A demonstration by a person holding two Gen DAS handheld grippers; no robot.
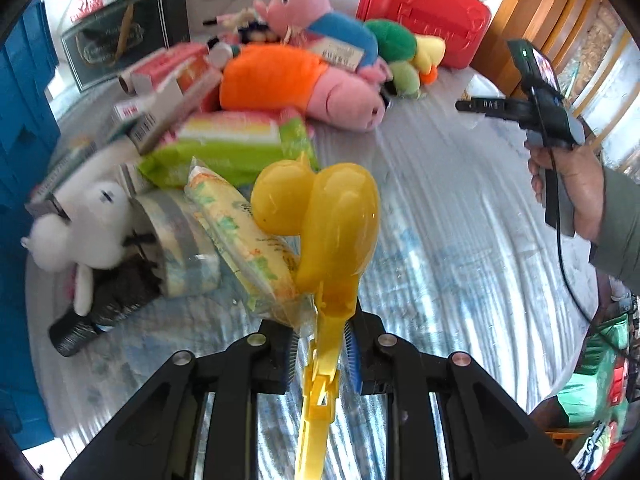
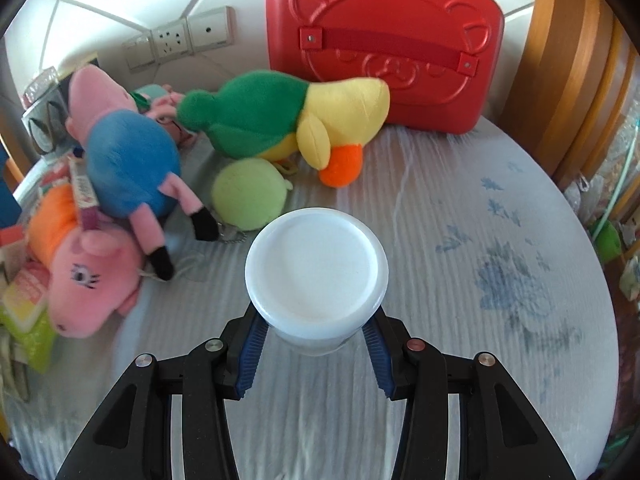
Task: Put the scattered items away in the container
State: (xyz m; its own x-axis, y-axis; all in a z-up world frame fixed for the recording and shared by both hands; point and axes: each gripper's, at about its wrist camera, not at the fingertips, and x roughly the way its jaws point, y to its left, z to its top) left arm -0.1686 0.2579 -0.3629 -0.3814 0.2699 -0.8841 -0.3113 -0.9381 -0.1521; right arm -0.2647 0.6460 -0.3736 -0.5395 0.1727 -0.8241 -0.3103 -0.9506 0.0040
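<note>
We find the left tongs (image 1: 322,354) clamped on the yellow duck mould's (image 1: 320,220) thin handle and the right tongs (image 2: 316,354) gripping the white jar (image 2: 316,268), either liable to swivel or slip.

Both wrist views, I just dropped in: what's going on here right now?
A person is tidying a cluttered table with a handheld gripper in each hand. The left gripper is shut on the handle of a yellow duck-shaped plastic toy, held above the wipes packs and boxes. The right gripper is shut on a white lidded jar, raised over the grey tablecloth. Plush pigs, a green and yellow plush duck and a red case still lie on the table.
</note>
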